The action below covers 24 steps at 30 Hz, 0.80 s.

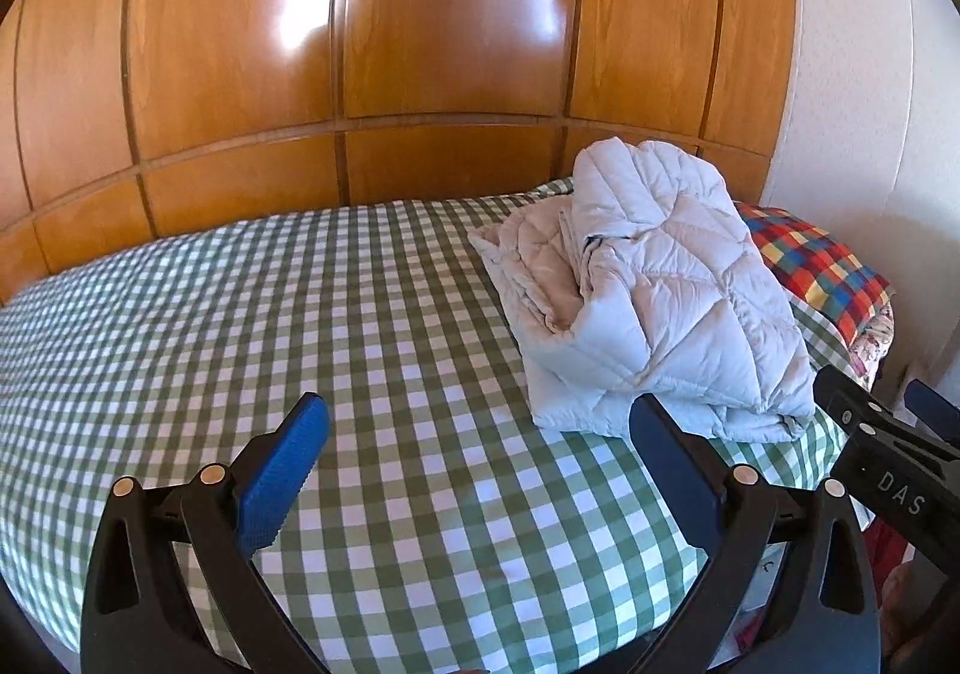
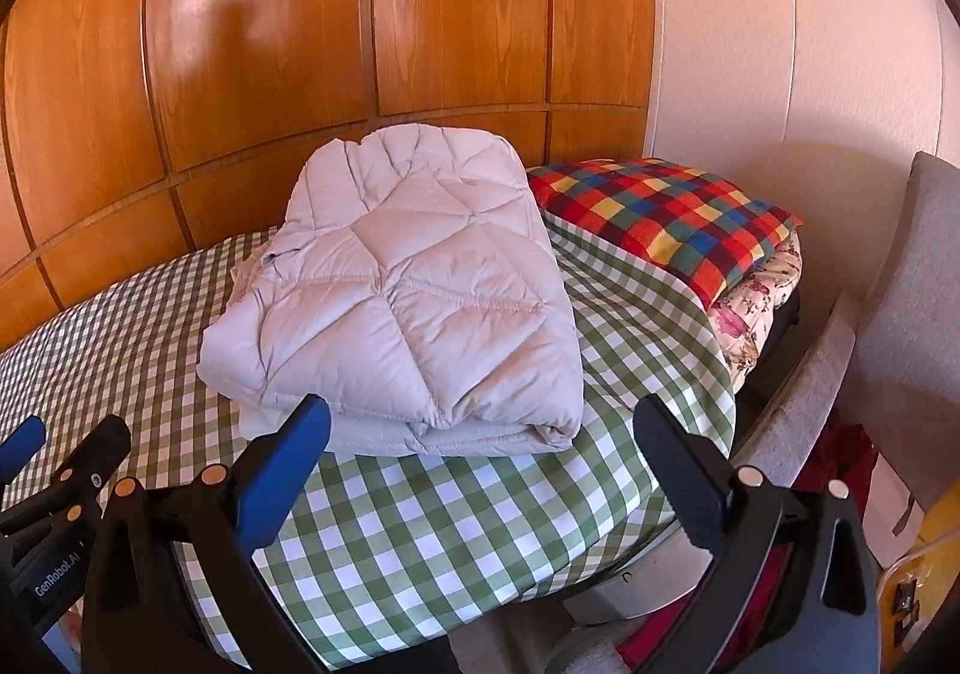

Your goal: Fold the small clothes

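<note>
Both grippers are hovering wide open and holding nothing over the near edge of the green checked bed (image 1: 360,314), the left gripper (image 1: 480,446) and the right gripper (image 2: 480,446) side by side. A pale quilted garment (image 2: 408,302) is lying bundled on the bed's right part (just beside a multicoloured checked pillow (image 2: 672,218)), its long axis running near to far. It is sitting straight ahead of the right gripper, so that one is judged nearer, while from the left it is lying off to the right.

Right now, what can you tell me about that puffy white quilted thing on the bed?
The puffy white quilted garment is folded into a thick bundle with diamond stitching and soft, padded fabric. It lies on the green-and-white checked bedsheet, beside a multicoloured checked pillow. Nothing grips it; both grippers' fingers are open and apart from it.
</note>
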{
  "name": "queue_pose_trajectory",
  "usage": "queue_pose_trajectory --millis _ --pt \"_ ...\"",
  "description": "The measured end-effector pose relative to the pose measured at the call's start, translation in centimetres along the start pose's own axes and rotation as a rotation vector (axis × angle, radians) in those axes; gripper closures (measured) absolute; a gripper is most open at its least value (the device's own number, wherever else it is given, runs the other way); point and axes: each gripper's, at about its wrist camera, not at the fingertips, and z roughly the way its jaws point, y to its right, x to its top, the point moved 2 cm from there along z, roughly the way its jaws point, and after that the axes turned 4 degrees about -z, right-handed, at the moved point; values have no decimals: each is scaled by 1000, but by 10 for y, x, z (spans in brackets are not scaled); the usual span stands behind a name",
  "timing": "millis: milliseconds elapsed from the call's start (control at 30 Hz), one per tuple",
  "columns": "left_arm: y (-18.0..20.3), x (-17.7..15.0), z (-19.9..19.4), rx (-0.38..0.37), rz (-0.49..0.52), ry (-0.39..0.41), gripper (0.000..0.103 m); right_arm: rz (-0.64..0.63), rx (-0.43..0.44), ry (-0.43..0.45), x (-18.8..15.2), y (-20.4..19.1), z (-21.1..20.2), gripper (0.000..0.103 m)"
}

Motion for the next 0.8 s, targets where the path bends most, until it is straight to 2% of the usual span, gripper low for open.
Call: queue_pose_trajectory --millis 800 --pt "-2 2 -6 13 12 37 4 31 25 -26 -3 -2 11 2"
